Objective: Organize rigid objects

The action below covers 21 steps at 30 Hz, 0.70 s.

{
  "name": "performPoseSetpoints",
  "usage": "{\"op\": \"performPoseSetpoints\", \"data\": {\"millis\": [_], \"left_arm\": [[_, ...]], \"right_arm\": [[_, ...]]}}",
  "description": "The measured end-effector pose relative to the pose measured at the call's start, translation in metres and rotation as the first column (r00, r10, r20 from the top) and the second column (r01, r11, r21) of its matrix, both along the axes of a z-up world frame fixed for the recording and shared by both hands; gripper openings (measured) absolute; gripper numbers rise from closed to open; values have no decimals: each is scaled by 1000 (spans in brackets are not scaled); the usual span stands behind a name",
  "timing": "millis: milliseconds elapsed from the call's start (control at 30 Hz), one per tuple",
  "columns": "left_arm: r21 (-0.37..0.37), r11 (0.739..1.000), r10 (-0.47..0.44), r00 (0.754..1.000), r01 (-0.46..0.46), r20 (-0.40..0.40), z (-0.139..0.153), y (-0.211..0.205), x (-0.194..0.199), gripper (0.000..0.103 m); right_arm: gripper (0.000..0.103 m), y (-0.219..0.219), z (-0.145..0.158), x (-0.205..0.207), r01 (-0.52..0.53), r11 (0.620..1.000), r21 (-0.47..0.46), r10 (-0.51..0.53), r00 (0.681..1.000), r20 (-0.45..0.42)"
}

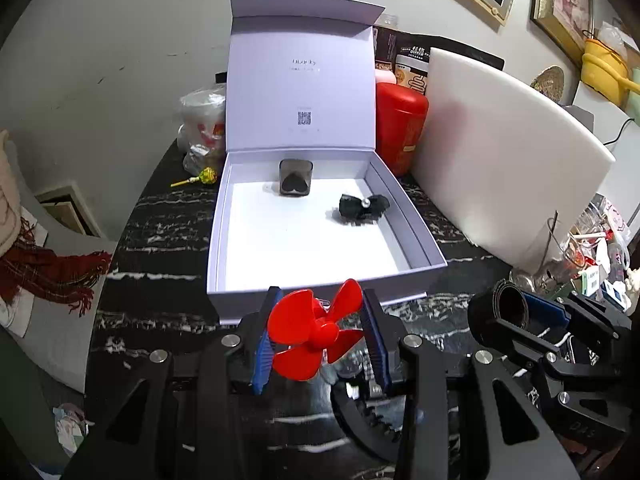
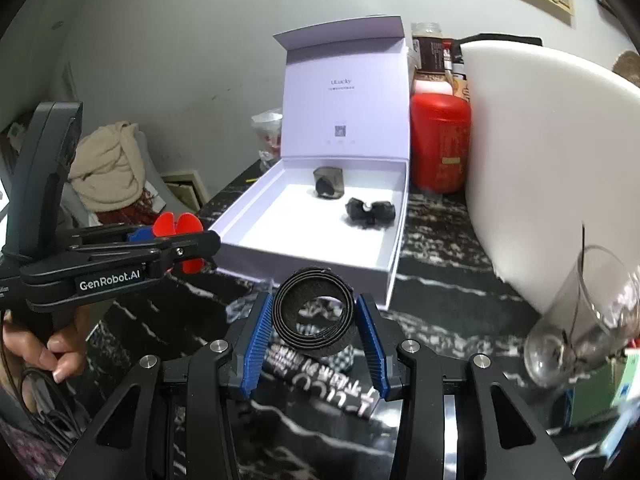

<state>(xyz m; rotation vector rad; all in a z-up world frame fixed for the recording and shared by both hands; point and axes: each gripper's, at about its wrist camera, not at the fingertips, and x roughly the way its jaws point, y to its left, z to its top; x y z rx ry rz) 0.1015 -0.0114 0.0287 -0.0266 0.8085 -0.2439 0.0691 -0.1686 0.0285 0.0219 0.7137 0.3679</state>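
Observation:
My left gripper (image 1: 318, 330) is shut on a red plastic fan propeller (image 1: 316, 332), held just in front of the near wall of an open white box (image 1: 320, 288). The propeller also shows in the right wrist view (image 2: 178, 226). My right gripper (image 2: 314, 320) is shut on a black coiled strap roll (image 2: 314, 312), to the right of the left gripper; the roll also shows in the left wrist view (image 1: 500, 312). Inside the box lie a dark square case (image 1: 295, 178) and a black bow clip (image 1: 363, 208).
The box lid (image 1: 302, 88) stands upright at the back. A red canister (image 1: 400, 132) and a white board (image 1: 508, 152) stand to the right. A glass (image 2: 580, 320) lies at the right. A lollipop (image 1: 200, 178) and plastic bag (image 1: 202, 120) lie to the left on the black marble table (image 1: 160, 240).

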Motion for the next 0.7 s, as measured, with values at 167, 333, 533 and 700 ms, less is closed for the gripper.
{"op": "performPoseSetpoints", "data": {"millis": [167,333,533,700], "left_arm": [[3,1000,-3,1000,3,15,3,2,16,39],[11,1000,6,1000,-7,26,6,6,33,39],[17,1000,12,999,-12,46,11,10,49,39],[20,1000,9,998,-11,66,16,10,64,39]], "right_arm": [[42,3,7,15,-14,1000,-10,14,1000,19],[42,6,13,32,-27,999,-22,27,999,31],[42,10,19,52,-45,999,-29,46,998,50],[42,11,25,69,-53,998,-31,55,996,65]]}}
